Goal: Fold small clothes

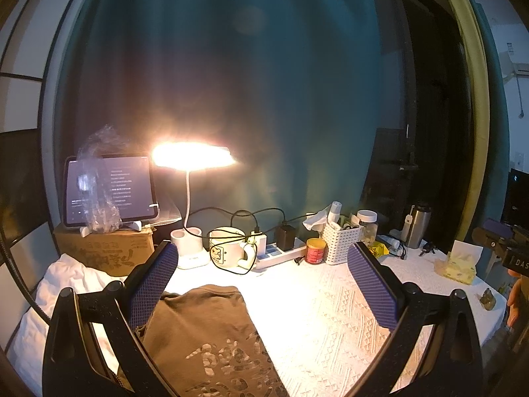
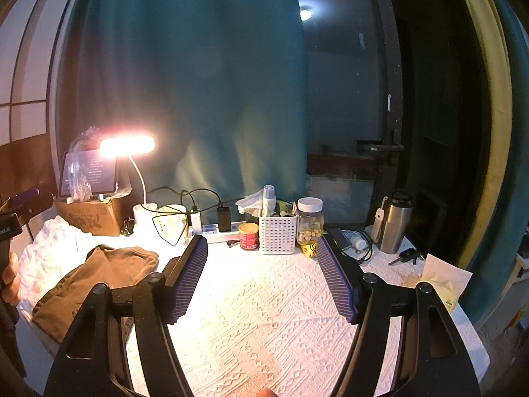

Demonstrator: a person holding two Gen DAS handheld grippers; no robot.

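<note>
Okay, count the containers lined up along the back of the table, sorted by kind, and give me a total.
White ceramic mug with a cartoon print: 1
Small red tin with a yellow lid: 1
White perforated plastic basket: 1
Clear plastic jar with a white lid: 1
Stainless steel flask: 1
Brown cardboard box: 1
Total: 6

Matt brown cloth shirt on a white embossed cloth covering the desk. Far right: brushed-metal flask; centre: perforated white plastic basket. Far left: rough cardboard box.
</note>
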